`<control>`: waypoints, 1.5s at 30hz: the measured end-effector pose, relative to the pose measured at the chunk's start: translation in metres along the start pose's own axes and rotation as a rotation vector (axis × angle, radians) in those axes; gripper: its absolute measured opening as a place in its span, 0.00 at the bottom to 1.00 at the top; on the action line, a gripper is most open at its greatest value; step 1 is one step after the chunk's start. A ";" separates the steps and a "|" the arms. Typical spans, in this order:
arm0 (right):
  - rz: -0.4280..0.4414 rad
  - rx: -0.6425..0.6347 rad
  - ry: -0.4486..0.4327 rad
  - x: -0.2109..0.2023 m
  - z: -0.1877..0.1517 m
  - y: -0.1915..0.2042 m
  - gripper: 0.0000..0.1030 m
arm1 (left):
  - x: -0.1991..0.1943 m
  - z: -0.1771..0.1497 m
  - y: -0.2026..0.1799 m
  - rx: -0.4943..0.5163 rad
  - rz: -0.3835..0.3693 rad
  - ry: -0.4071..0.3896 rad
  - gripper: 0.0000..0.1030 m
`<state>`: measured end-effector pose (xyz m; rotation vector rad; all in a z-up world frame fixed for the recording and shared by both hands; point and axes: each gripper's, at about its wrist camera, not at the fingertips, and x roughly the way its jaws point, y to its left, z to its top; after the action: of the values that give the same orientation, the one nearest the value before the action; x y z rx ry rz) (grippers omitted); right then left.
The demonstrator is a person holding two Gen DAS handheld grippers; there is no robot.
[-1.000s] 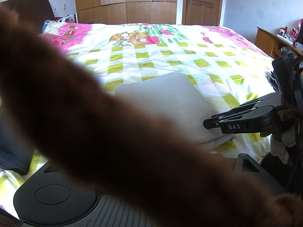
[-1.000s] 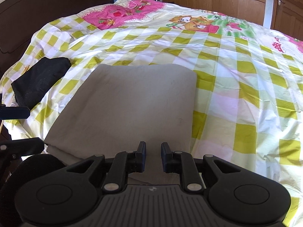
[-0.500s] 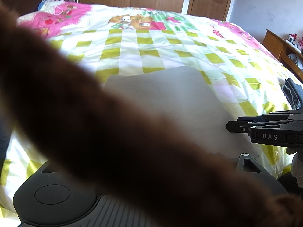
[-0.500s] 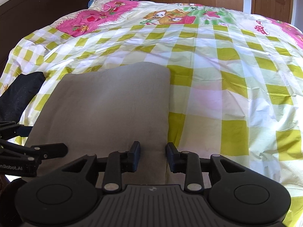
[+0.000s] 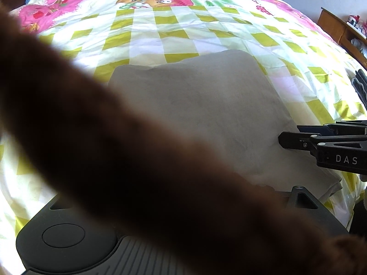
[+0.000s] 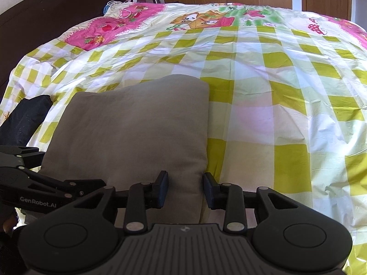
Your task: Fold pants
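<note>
One pair of grey soft-knit pants [image 6: 137,123], folded into a flat rounded rectangle, lies on the near part of the bed, on a glossy yellow-green-and-white checked bedsheet [image 6: 263,87] with pink cartoon borders. Right black plastic gripper [image 6: 185,189]: tongs narrowly apart, straddling the pants' near right corner, pads not pressing. Left black gripper [image 6: 89,189]: tongs opening; a blurred brown fuzzy strip [image 5: 114,149] hides most of it. One crumpled black cloth [image 6: 25,116] at the left edge.
</note>
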<state>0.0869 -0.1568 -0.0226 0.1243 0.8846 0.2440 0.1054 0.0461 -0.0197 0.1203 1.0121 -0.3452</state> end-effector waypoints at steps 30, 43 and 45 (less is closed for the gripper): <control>-0.121 0.073 -0.111 -0.056 -0.009 0.008 0.40 | -0.051 -0.002 -0.016 -0.017 0.012 -0.227 0.86; -0.148 0.091 -0.129 -0.061 -0.046 0.012 0.42 | -0.069 -0.033 -0.039 -0.035 0.055 -0.281 0.91; -0.167 0.093 -0.140 -0.061 -0.048 0.010 0.42 | -0.068 -0.034 -0.039 -0.037 0.064 -0.281 0.91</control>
<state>0.0107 -0.1624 -0.0052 0.1510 0.7623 0.0376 0.0315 0.0333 0.0220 0.0685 0.7342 -0.2759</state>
